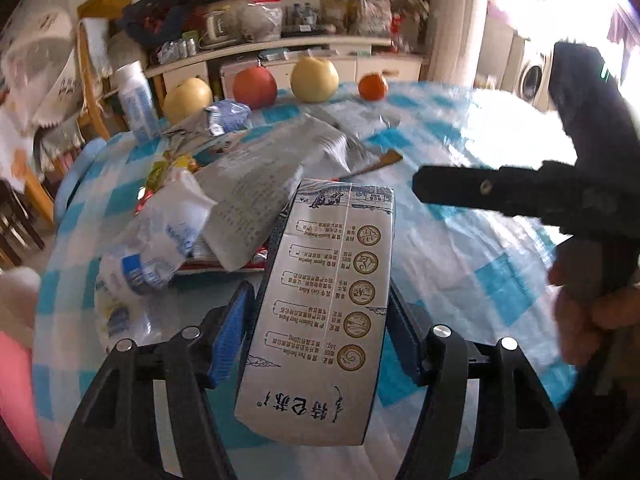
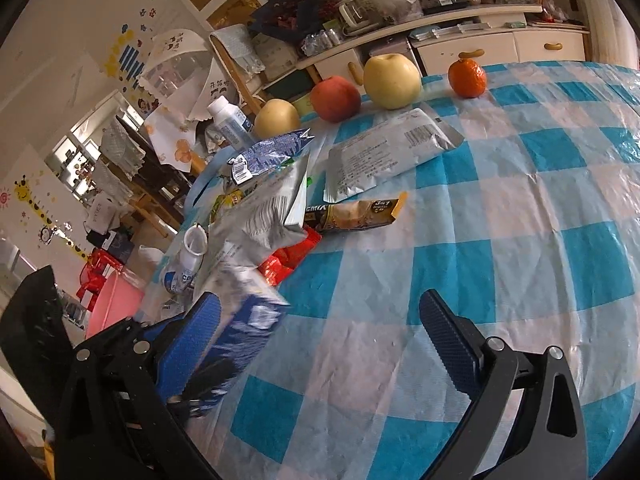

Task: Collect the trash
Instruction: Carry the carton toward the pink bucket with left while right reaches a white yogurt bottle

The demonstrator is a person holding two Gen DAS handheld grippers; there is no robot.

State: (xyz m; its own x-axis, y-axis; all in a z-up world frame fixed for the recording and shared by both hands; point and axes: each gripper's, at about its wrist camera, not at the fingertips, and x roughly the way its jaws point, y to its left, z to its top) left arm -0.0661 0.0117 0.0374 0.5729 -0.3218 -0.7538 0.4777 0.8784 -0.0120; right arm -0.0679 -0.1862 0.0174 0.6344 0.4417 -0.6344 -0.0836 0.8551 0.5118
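Left tool [image 1: 320,308] grips a milk carton [image 1: 324,304] over the checked tabletop [image 2: 500,208]; right tool [image 2: 320,340] gapes wide, holding nothing.

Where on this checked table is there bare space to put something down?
The blue-and-white checked tablecloth lies bare on its right side, between the small orange mandarin, the brown coffee-mix sachet and the open right gripper. The left is crowded: crumpled silver wrappers, red packets, and a milk carton in the left gripper.

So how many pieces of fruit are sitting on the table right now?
4, in a row along the table's far edge: a yellow apple at the left, a red apple, a larger yellow apple, and an orange at the right. The trash pile could hide more.
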